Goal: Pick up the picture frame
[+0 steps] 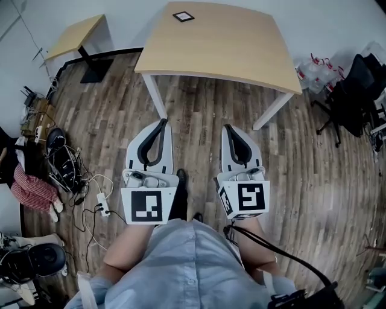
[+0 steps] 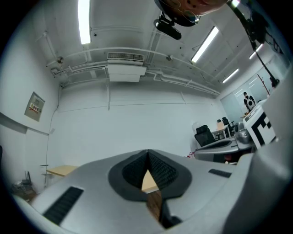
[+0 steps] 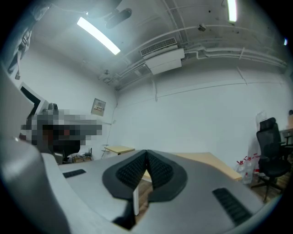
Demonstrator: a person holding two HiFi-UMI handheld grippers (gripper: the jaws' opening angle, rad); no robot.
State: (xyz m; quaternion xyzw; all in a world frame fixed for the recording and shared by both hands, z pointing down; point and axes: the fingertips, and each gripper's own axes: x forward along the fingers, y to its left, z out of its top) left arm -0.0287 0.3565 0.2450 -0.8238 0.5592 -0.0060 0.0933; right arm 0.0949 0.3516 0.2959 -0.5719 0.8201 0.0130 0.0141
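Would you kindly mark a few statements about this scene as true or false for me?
1. The picture frame lies on the large table. True.
2. The left gripper holds the frame. False: its jaws are together on nothing, and it is short of the table.
3. The right gripper has its jaws together. True.
4. The frame sits at the table's near edge. False: it lies by the far edge.
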